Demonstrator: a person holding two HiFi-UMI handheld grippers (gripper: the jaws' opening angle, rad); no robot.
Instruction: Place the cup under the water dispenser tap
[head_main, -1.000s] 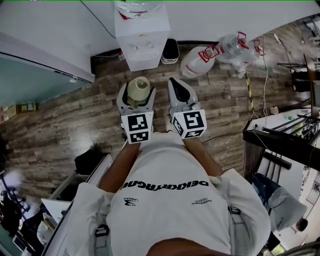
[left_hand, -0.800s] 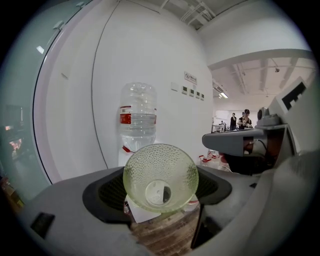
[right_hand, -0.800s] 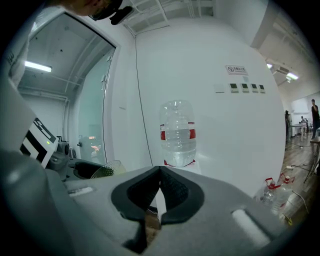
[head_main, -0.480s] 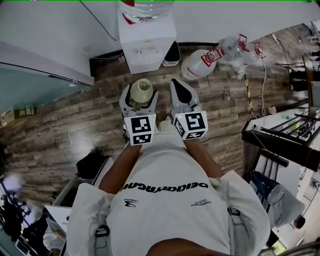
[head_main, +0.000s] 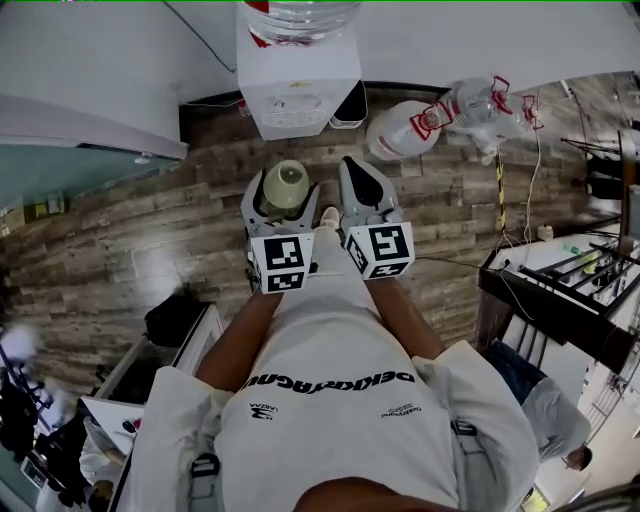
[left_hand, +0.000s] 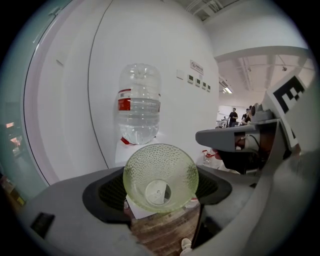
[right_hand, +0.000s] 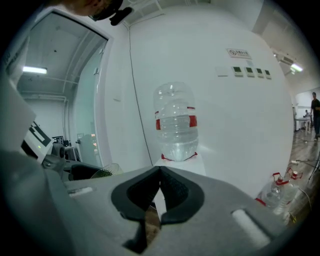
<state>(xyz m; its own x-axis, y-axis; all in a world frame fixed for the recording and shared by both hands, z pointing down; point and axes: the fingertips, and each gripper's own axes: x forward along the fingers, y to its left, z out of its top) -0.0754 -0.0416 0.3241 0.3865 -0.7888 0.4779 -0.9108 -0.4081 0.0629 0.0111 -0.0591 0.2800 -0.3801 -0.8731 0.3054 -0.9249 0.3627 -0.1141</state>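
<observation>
A pale green dimpled glass cup (left_hand: 160, 177) sits between the jaws of my left gripper (head_main: 283, 195), which is shut on it; the same cup (head_main: 285, 185) shows from above in the head view. The white water dispenser (head_main: 298, 85) with a clear bottle (left_hand: 139, 102) on top stands against the wall ahead, some way off. Its taps (head_main: 302, 102) face me, with nothing under them. My right gripper (head_main: 365, 190) hangs beside the left one, its jaws closed together and holding nothing. The dispenser (right_hand: 177, 162) also shows straight ahead in the right gripper view.
Spare water bottles (head_main: 405, 130) lie on the wooden floor (head_main: 150, 240) right of the dispenser, with a black bin (head_main: 348, 105) between them. A black rack (head_main: 560, 290) stands at the right, a white desk edge (head_main: 160, 360) at the lower left.
I have stepped closer to the dispenser: it has slid down and grown a little in the head view. Both grippers keep their pose, the cup still held.
</observation>
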